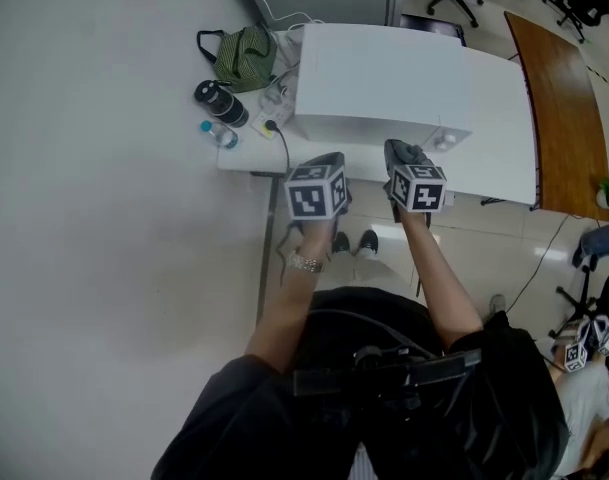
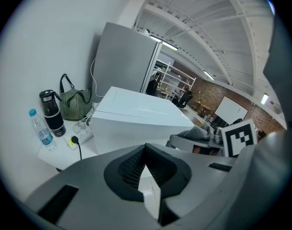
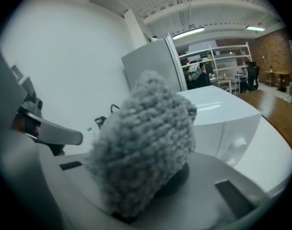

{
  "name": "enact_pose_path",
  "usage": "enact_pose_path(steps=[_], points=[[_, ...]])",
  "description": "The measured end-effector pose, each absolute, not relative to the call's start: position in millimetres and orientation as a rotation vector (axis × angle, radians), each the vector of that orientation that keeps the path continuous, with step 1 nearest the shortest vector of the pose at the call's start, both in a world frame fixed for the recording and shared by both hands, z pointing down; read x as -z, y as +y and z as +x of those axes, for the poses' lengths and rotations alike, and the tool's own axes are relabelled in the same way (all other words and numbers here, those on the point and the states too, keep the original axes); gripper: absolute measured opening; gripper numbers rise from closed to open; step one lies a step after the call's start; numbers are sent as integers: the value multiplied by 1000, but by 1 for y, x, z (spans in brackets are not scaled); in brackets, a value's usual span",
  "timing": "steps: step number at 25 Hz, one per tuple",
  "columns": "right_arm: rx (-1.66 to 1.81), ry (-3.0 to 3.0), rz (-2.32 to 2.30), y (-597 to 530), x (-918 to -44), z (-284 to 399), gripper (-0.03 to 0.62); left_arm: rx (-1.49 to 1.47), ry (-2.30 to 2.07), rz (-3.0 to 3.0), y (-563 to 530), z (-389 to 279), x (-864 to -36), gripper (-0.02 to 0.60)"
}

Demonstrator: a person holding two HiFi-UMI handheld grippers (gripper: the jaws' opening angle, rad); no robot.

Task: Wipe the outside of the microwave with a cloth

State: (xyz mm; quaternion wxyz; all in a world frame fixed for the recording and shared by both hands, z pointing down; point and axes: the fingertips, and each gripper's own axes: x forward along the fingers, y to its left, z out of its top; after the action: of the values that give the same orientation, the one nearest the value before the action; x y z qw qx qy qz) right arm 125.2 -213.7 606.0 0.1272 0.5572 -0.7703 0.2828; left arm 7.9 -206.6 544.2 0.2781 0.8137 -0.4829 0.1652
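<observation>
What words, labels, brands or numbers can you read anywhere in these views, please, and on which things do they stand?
No text can be read in any view.
Water bottle label: too small and blurred to read.
Microwave: no print shows on its white casing.
Marker cubes: black-and-white square patterns only, no letters or numbers.

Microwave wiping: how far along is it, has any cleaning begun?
Done: the cloth is clamped in the right hand-held gripper. In hand: that gripper is held in front of the microwave, with the cloth apparently short of it. Left: seemingly all the wiping, since no wiped patch shows on the white casing. The left hand-held gripper is shut and empty.
</observation>
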Motion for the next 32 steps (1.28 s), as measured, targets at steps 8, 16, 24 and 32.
enact_pose_path(steps=[8,16,24,32], points=[[-822,-2371,1504,-137,-562,65,20,-431,-1232,2238,-162,3,-535,3],[-790,-2363,1569,-42,-542,16,21,-426,-1140,2293,-68,-28,-535,3],[-753,-2397,1553,7,-521,-4,20,-448,-1114,2313,-21,-36,-529,3],[-720,-2407,1501,23,-525,-5,18,-464,-1153,2329,-14,-28,-521,3]])
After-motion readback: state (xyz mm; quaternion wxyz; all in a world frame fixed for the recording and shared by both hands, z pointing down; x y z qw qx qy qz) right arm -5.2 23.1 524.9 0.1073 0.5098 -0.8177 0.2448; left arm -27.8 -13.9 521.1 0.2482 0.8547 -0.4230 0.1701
